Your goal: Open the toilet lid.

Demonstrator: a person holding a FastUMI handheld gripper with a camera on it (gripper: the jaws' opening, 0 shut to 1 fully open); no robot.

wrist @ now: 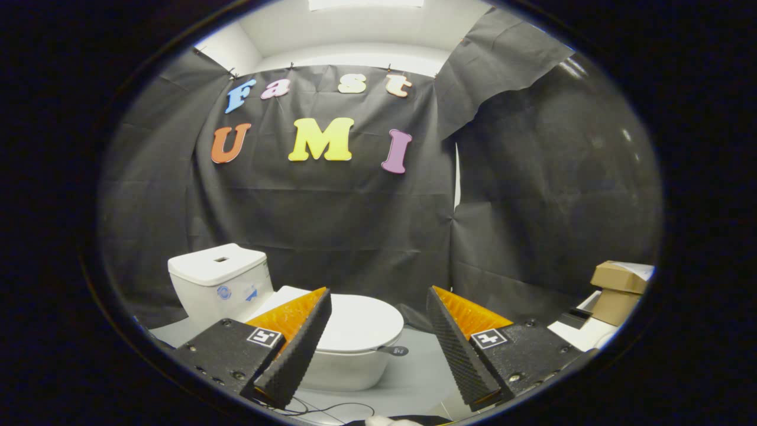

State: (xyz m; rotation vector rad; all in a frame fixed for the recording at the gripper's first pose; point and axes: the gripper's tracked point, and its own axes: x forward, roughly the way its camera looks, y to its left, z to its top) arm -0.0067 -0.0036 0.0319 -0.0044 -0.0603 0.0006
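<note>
A: What is the hand-held gripper (378, 331) doing?

B: Its two fingers (298, 349) stand wide apart with nothing between the pads. It touches nothing.

A: And the toilet?

B: A small white ceramic toilet (346, 370) sits on the pale grey floor (414, 378), just ahead of the fingers and a little toward the left one. Its smooth white oval lid (361, 322) lies flat down over the bowl, closed. The left finger covers the lid's near-left part from this view; the lid's right half shows in the gap between the fingers.

A: Anything on the lid's edge?

B: A small dark round tab (395, 351) sticks out at the lid's right rim, on the side facing the right finger. I cannot tell what it is made of.

A: What lies behind the bowl?

B: The white boxy cistern (219, 281), beyond the left finger, with a small square opening in its top and two little blue stickers on its front. It stands against the black cloth wall (331, 219).

A: Anything off to the right?

B: Two brown cardboard boxes (618, 290), stacked, well apart from the toilet, beyond the right finger, resting on a white surface (582, 334). A small dark object lies beside them; it is too small to tell. A thin dark cable (331, 407) loops on the floor near the base of the bowl.
</note>
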